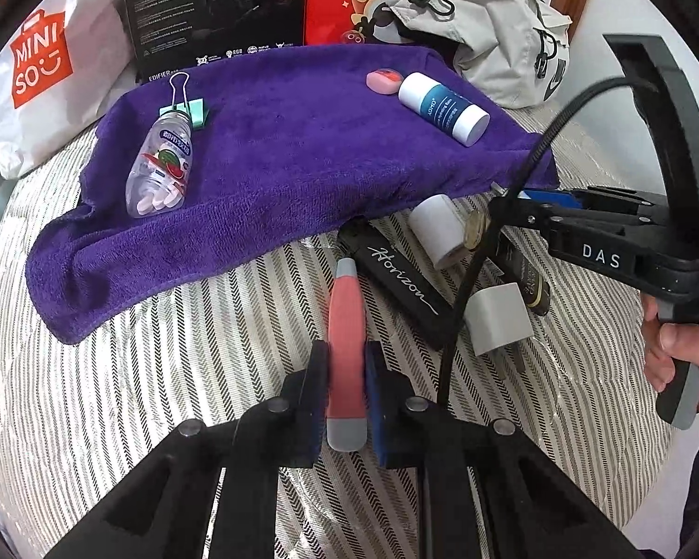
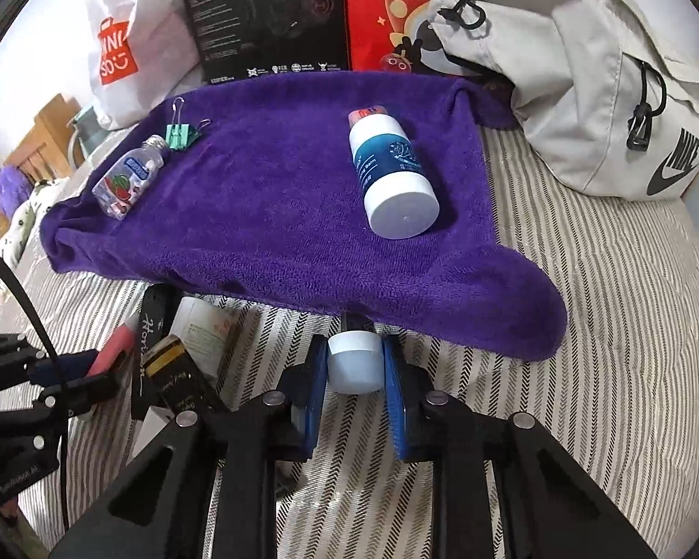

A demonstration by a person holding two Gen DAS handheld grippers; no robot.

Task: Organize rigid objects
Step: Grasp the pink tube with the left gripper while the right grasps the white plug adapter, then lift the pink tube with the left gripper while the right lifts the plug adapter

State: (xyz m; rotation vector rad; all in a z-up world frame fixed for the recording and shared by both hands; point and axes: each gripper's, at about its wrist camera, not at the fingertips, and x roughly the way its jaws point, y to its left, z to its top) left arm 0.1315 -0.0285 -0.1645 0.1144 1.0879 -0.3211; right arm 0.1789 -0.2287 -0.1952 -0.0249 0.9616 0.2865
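Purple towel (image 1: pixel 265 163) ahead of you carries mint bottle (image 1: pixel 159 168), binder clip (image 1: pixel 188 107), blue-white tube (image 2: pixel 393 177). Black Horizon case (image 1: pixel 403 284) beside your left fingers (image 1: pixel 346 389), clenched on pink pen (image 1: pixel 346 349). Right fingers (image 2: pixel 355 365) grasp small white jar (image 2: pixel 354 363) at towel edge.

Behind your purple towel (image 1: pixel 275 149), the white bag (image 1: pixel 46 93) reads "MINISO", the black box (image 1: pixel 214 4) "EDIFIER". In front, the black case (image 1: pixel 400 284) reads "Horizon"; the backpack (image 2: pixel 620 107) beside it, "NIKE".
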